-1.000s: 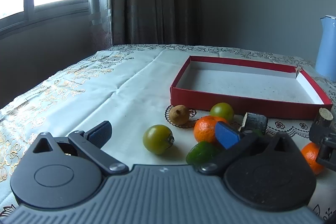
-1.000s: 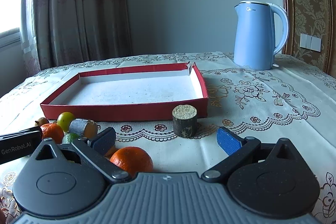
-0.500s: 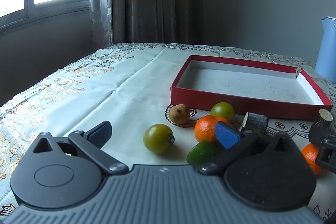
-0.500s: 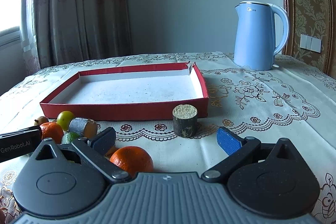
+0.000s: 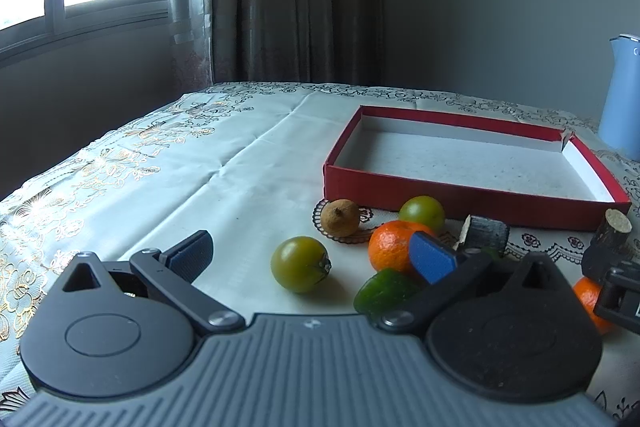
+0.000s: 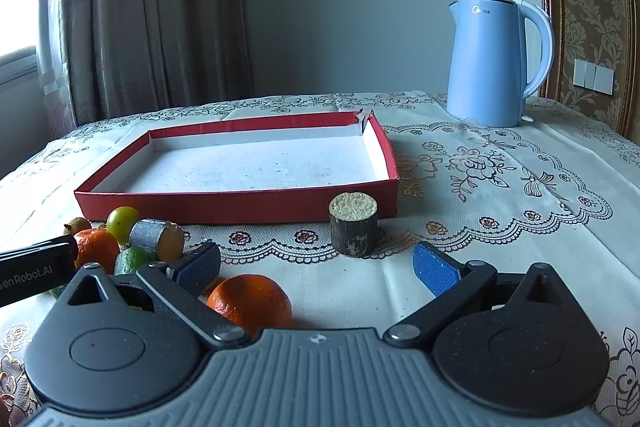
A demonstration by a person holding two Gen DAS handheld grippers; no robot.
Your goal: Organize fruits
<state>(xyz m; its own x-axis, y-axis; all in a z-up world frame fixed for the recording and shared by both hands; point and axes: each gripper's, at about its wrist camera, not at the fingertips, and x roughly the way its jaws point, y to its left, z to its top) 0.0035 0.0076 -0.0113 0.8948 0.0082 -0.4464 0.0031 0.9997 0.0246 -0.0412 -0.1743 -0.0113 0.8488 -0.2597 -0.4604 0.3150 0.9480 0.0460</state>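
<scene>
A shallow red box with a white floor lies on the tablecloth, nothing in it. In front of it lie fruits: a green tomato, a brown longan, a second green tomato, a tangerine, a green lime. My left gripper is open around the near green tomato. My right gripper is open, with another tangerine by its left finger.
Two sugarcane pieces: one lying, one upright near the box's front corner. A blue kettle stands at the back right. Curtains and a window are behind the table.
</scene>
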